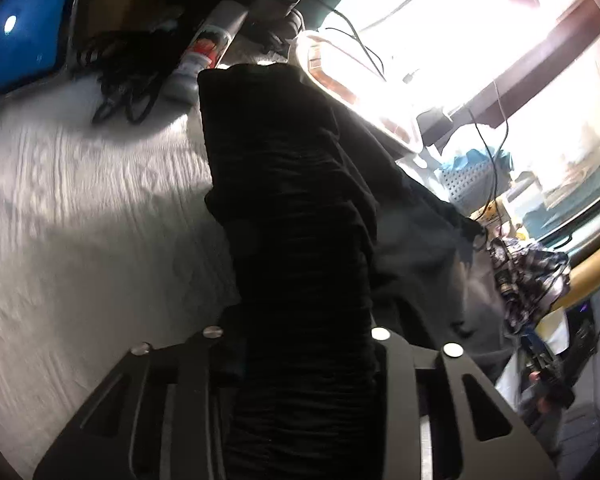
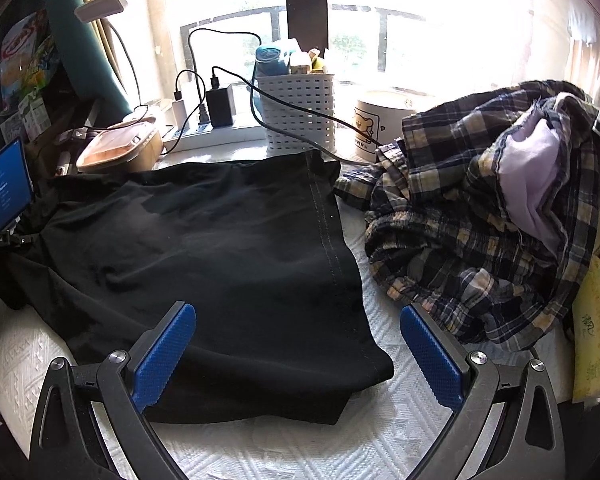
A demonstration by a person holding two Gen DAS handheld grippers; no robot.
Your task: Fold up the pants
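The black pants (image 2: 220,248) lie spread on a white quilted cover (image 2: 300,448), with a stitched side seam running down their right edge. My right gripper (image 2: 298,320) hovers open over their near edge, and its blue pads (image 2: 164,352) stand wide apart, touching nothing. In the left wrist view a bunched, wrinkled length of the pants (image 1: 292,184) runs up the middle of the frame. My left gripper (image 1: 304,320) is shut on that fabric. The cloth covers its fingertips.
A crumpled plaid garment (image 2: 480,220) lies heaped at the right. Along the window sill stand a white basket (image 2: 300,112), a mug (image 2: 384,120), a power strip with chargers (image 2: 216,134) and a food container (image 2: 120,152). A lit screen (image 2: 4,192) sits at the left edge. Black straps (image 1: 128,88) lie on the cover.
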